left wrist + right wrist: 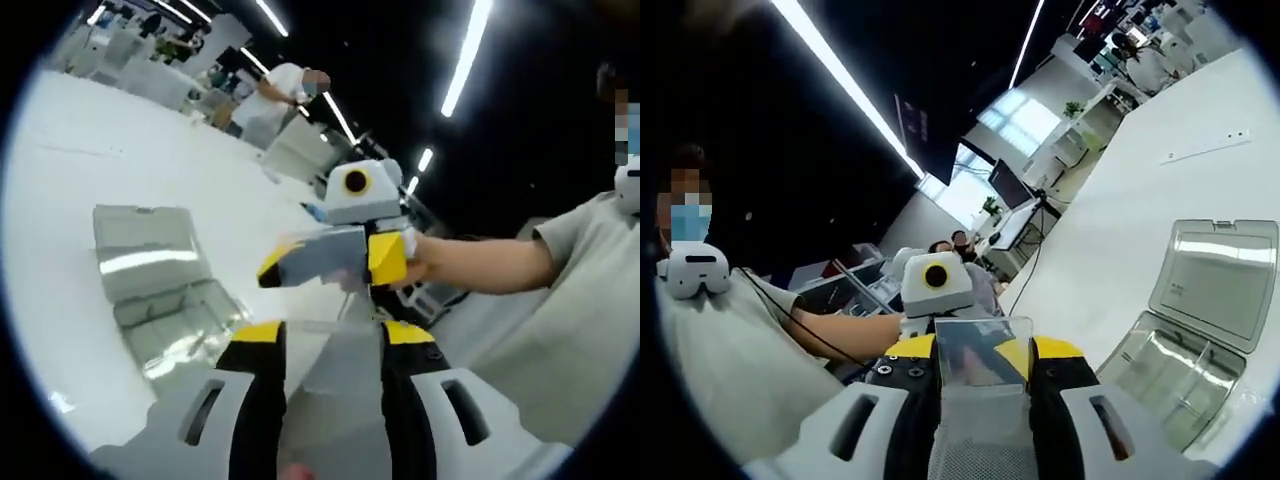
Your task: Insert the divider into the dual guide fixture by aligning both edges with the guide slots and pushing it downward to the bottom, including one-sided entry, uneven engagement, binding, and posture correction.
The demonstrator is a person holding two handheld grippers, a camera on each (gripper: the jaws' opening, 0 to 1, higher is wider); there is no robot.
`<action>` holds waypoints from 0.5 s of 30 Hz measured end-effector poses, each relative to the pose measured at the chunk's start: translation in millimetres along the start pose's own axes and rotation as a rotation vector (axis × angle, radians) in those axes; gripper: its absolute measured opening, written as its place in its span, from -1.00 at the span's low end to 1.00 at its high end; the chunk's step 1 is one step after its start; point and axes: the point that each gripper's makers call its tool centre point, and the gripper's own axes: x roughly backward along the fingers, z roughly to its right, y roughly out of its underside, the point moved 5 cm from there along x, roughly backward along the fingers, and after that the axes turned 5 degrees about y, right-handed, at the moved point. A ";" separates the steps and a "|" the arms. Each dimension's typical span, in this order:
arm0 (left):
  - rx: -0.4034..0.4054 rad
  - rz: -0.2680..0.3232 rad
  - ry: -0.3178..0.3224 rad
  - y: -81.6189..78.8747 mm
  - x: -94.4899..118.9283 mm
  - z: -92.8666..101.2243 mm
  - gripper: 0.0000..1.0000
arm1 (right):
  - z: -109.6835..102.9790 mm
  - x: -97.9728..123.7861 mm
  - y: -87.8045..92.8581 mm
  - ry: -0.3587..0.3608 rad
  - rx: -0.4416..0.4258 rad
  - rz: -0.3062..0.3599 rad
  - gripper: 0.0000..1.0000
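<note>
1. On the smooth white table (pixel 70 200), the clear plastic hinged box (pixel 160 290) lies open, its flat lid (pixel 1220 275) folded back from a glossy base divided into compartments (pixel 1175 375).
2. Between the yellow-tipped black jaws of the right gripper (pixel 983 362) stands the thin, transparent rectangular divider (pixel 980 352), upright and pinched narrow; it is held in the air, apart from the box.
3. From the left gripper view, the right gripper (pixel 330 262) shows from the side, held in a person's hand (pixel 425 262) beside a grey short sleeve (pixel 575 235).
4. Near the left gripper (pixel 330 350), whose jaws are set a moderate way apart, a faint clear sheet lies between them; whether they clamp it I cannot tell.
5. Beyond the table's far edge, the right gripper view shows bright windows (pixel 1025 118) and a strip ceiling light (pixel 840 75).
</note>
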 end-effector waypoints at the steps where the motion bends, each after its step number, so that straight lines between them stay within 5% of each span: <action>1: -0.006 -0.012 -0.025 0.0 0.6 -1.1 -0.31 | -0.2 -1.0 -0.1 -0.001 -0.004 0.003 -0.39; 15: -0.102 -0.111 -0.360 12.1 -3.9 -10.5 -0.33 | 17.1 -6.0 5.3 0.123 -0.011 -0.004 -0.39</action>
